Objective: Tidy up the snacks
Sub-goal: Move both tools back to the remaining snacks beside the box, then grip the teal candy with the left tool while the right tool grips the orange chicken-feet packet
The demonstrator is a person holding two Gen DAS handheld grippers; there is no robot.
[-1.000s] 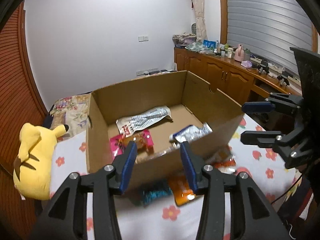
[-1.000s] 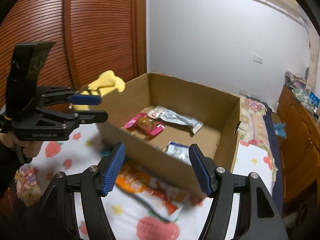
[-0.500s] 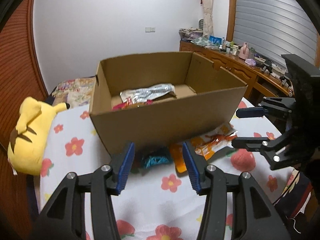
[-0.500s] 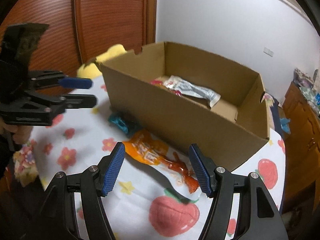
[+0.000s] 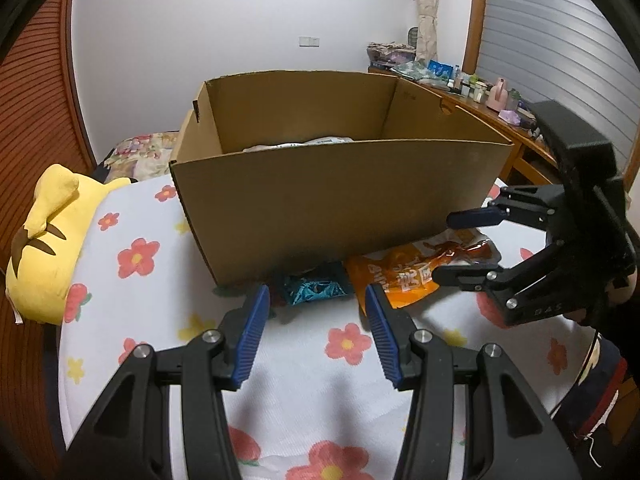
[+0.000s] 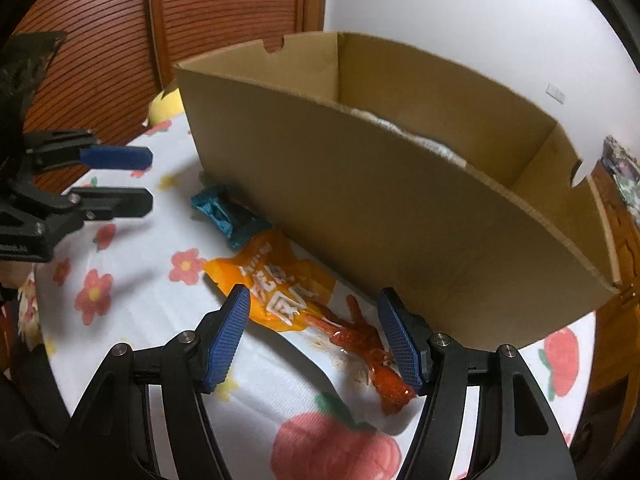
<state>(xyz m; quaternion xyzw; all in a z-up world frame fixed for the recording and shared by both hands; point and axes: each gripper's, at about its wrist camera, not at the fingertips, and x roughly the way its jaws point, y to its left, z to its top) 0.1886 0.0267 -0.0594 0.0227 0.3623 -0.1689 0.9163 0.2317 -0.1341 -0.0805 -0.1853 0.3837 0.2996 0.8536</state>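
An open cardboard box (image 5: 340,204) (image 6: 400,216) stands on the flowered cloth, with a white snack packet (image 5: 296,145) just showing over its near wall. A teal snack packet (image 5: 314,289) (image 6: 226,216) and an orange snack packet (image 5: 404,272) (image 6: 280,284) lie on the cloth against the box's near wall. My left gripper (image 5: 316,336) (image 6: 148,180) is open and empty, low over the cloth just short of the teal packet. My right gripper (image 6: 316,336) (image 5: 444,246) is open and empty, its jaws standing either side of the orange packet's red end.
A yellow plush toy (image 5: 48,240) lies at the left edge of the cloth. A wooden sideboard (image 5: 500,120) with bottles stands at the back right. Slatted wooden doors (image 6: 120,40) stand behind the box in the right wrist view.
Both grippers have dropped from above the box rim down to the cloth in front of it. The box's inside is now mostly hidden; the teal and orange packets are closer.
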